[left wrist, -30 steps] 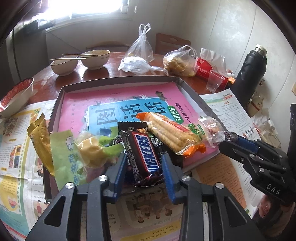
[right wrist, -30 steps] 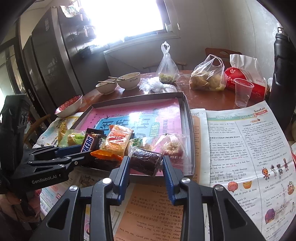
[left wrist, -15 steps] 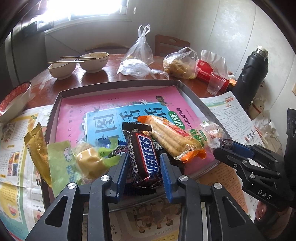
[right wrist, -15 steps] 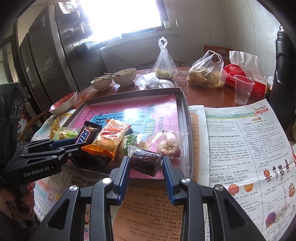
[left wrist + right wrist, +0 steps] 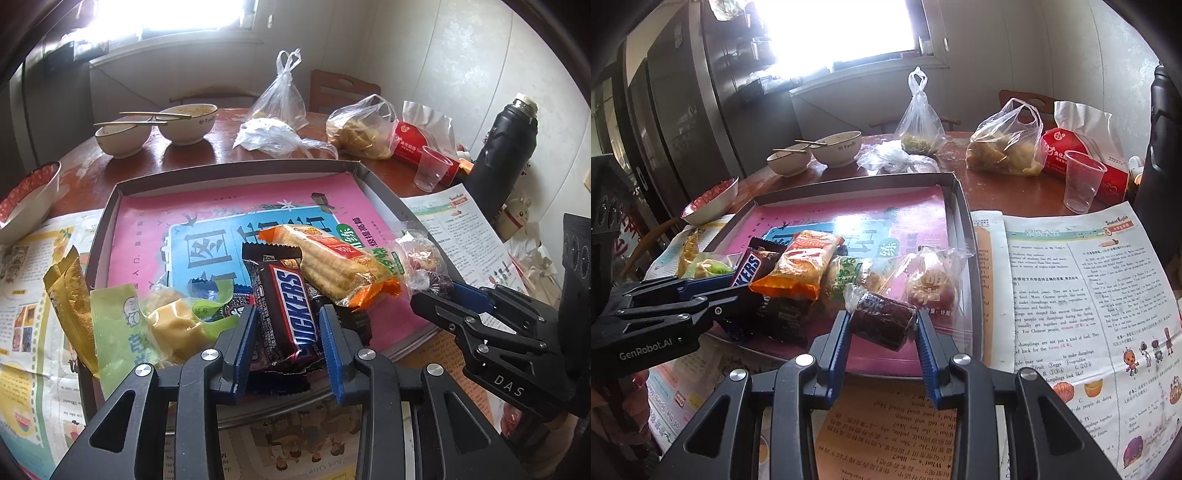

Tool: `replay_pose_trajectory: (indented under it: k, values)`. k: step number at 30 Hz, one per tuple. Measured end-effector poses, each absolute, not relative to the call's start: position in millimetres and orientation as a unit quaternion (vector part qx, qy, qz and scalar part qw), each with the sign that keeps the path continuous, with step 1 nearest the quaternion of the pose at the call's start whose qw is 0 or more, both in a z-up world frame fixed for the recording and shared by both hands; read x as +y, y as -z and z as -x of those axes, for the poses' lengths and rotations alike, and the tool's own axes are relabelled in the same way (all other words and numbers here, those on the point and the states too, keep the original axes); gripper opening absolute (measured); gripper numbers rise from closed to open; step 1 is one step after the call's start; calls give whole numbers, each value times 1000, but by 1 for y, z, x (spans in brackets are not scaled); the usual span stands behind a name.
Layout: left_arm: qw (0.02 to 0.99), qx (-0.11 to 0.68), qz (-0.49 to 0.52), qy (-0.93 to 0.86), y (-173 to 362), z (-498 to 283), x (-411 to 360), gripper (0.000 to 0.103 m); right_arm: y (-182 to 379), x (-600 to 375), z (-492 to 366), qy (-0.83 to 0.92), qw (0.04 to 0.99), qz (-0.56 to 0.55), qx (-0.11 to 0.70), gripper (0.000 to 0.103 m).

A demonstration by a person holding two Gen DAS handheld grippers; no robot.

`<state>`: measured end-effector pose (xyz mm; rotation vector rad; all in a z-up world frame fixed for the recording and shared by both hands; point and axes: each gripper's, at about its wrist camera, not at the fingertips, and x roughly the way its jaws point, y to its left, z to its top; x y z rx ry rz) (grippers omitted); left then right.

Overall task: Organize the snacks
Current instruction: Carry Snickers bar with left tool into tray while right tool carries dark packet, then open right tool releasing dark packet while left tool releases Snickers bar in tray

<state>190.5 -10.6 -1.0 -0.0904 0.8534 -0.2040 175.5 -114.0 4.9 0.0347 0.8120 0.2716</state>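
The tabletop carries a shallow tray lined with a pink book cover; the far half of the tray, toward 12 o'clock, holds nothing but that cover, and all the snacks crowd its near edge at 6 o'clock. Newspapers lie under and beside the tray.

In the pile, an orange cracker pack lies tilted across the others at 2 o'clock from the Snickers bar. A green pack and a gold sachet stick up at 9 o'clock, over the tray's left wall. A clear bag with a red cake sits at the right end.

The left claw is closed on the Snickers bar, pads on its long sides near the bottom end. Likely light, fairly stiff, with a slick wrapper; gripping across the width suits it.

The right claw grips a dark roll in clear film, just above the tray's near right corner. It looks soft and crushable, so a gentle squeeze across its middle seems best.

Farther off, two bowls hold chopsticks and leftovers, and tied plastic bags hold food.
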Motion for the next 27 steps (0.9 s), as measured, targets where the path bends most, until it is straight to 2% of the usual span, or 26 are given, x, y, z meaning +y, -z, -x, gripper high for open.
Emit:
replay_pose_trajectory:
  k: [27]
  values:
    - [900, 418, 59, 108, 1, -185, -6, 35, -11, -111, -166, -132, 908, -2, 399, 38]
